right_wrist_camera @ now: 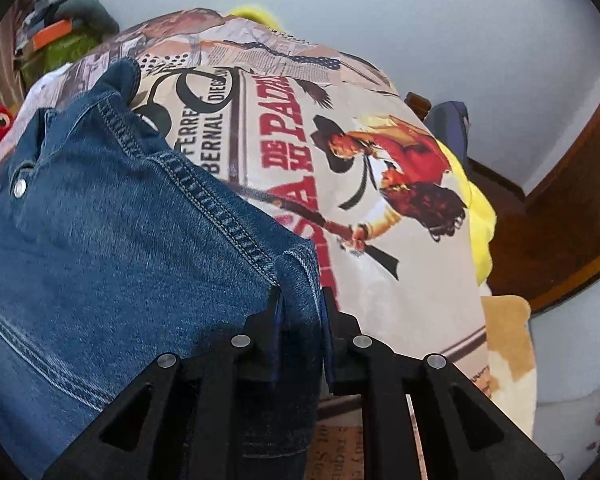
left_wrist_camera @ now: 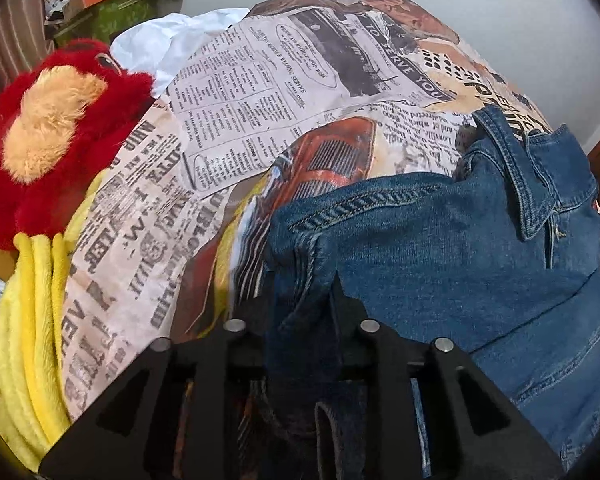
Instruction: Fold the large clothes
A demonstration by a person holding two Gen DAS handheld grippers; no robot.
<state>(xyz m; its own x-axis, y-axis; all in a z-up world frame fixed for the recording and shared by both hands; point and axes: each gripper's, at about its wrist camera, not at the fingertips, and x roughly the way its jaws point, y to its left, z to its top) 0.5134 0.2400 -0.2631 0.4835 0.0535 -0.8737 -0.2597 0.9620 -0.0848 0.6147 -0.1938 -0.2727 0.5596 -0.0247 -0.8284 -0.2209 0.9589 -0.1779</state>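
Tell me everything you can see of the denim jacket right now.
The denim jacket is mid-blue, washed cotton-like denim with tan double stitching along its seams, a pointed collar and a silver snap button. It lies bunched on the newspaper-print bedspread, collar toward the far side. The left gripper has a fold of denim between its fingers, though pad contact is unclear. The right gripper is shut on a seamed edge fold.

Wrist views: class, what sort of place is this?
Probably a bedroom: a newspaper-print bedspread under a denim jacket, a red plush toy and yellow fleece blanket beside it.
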